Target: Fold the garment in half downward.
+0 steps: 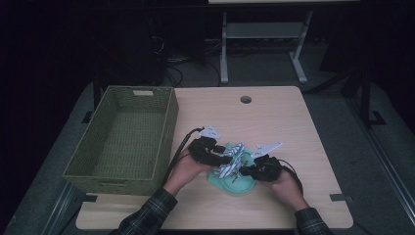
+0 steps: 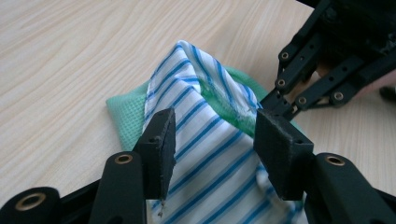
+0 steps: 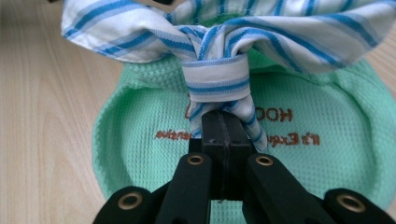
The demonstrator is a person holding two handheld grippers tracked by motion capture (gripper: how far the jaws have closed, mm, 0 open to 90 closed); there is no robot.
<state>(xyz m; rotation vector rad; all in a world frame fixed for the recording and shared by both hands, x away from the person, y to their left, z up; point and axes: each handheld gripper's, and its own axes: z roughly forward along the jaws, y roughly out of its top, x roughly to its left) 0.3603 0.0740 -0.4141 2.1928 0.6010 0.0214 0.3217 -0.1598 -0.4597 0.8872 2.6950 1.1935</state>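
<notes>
A white cloth with blue stripes (image 1: 238, 150) lies bunched on a mint-green waffle cloth (image 1: 235, 185) at the table's middle front. In the right gripper view the striped cloth (image 3: 215, 79) is twisted into a knot-like band over the green cloth (image 3: 135, 112), which bears orange lettering. My right gripper (image 3: 223, 120) is shut on a strip of it just below that band. My left gripper (image 2: 215, 116) stands open with a raised fold of the striped cloth (image 2: 210, 154) between its pads. The right gripper (image 2: 317, 70) sits close beyond the fold. From above, left gripper (image 1: 228, 157) and right gripper (image 1: 243, 171) nearly meet.
A green woven basket (image 1: 169, 127), empty inside, stands on the table's left side, right beside the left forearm. Bare wooden table (image 1: 274, 117) stretches behind and to the right of the cloths, with a cable hole (image 1: 245, 99) near the far edge.
</notes>
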